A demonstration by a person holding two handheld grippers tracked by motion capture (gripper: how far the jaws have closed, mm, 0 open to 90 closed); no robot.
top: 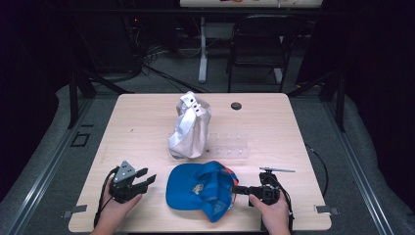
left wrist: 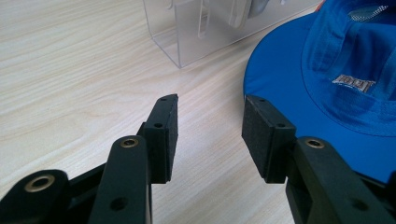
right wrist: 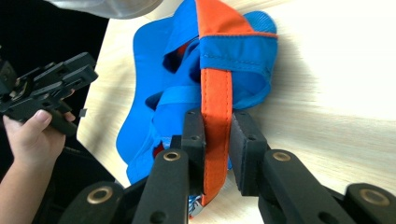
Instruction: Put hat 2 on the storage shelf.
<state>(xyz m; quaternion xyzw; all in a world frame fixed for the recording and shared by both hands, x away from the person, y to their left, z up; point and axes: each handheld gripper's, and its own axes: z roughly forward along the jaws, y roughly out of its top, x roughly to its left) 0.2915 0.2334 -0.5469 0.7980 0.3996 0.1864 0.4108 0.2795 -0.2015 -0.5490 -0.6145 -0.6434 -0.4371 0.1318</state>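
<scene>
A blue cap (top: pixel 195 188) with an orange strap (right wrist: pixel 215 93) lies crumpled on the wooden table (top: pixel 137 127) near its front edge. My right gripper (top: pixel 236 190) reaches in from the cap's right side, and its pads (right wrist: pixel 194 135) are shut on the orange strap at the cap's back. My left gripper (top: pixel 147 176) rests just left of the cap's brim (left wrist: pixel 280 74). It stands open, with bare wood between its pads (left wrist: pixel 163 135). The right gripper view also has the left gripper (right wrist: pixel 86 70) beyond the cap.
A white shiny fabric item (top: pixel 190 128) stands upright mid-table, against a clear plastic stand (top: pixel 230 147) just behind the cap. A small black disc (top: pixel 236 105) lies at the far side. A black chair (top: pixel 259 44) is on the floor beyond the table.
</scene>
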